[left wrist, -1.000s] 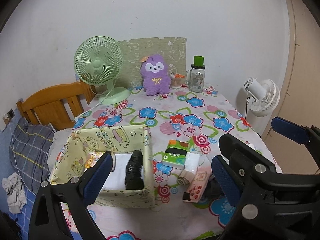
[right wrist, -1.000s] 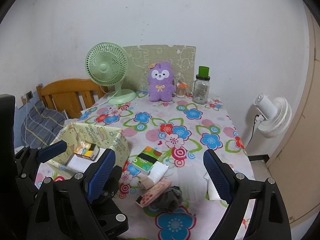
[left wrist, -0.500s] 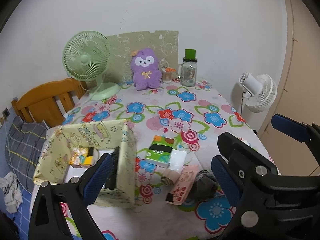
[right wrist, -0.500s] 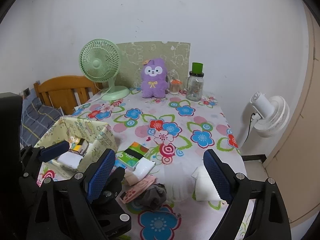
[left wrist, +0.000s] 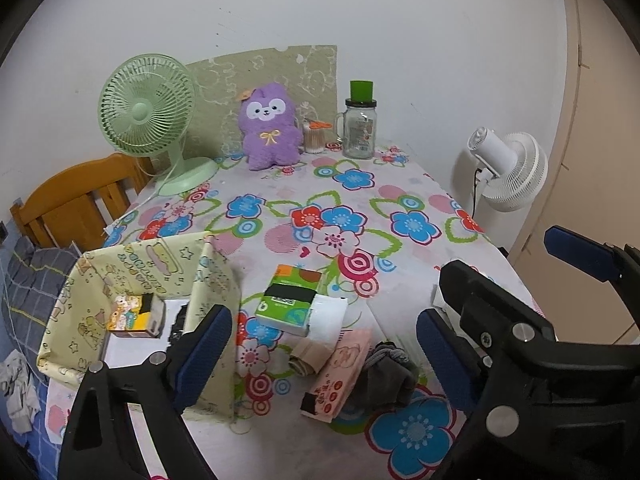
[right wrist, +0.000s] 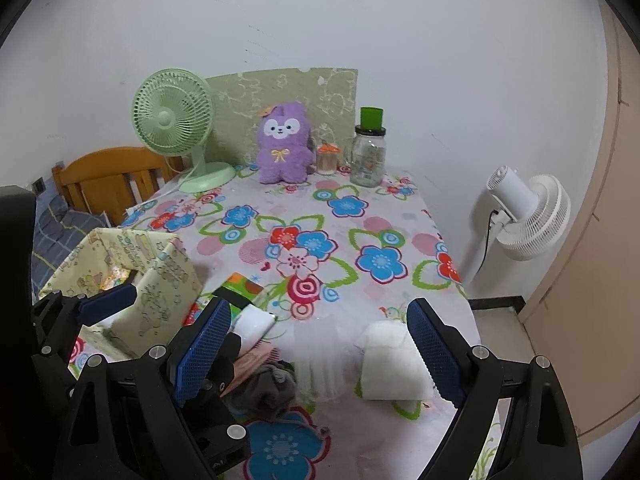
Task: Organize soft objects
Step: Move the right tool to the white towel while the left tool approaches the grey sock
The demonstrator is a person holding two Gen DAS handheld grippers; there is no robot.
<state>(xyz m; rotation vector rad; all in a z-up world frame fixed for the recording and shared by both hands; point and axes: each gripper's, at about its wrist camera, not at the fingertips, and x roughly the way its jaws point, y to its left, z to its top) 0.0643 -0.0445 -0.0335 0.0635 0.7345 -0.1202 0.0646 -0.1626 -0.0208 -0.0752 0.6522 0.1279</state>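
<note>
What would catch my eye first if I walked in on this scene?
Probably the purple plush toy sitting upright at the far edge of the flowery tablecloth, between a mint-green desk fan and a glass jar. Nearer, a pale yellow fabric box stands at the left, with tissue packs and rolled socks beside it.

Hidden and cut-off items
Storage box [left wrist: 140, 276] contents partly behind its wall; grey cloth [right wrist: 264, 388] half behind left claw [right wrist: 160, 312].
</note>
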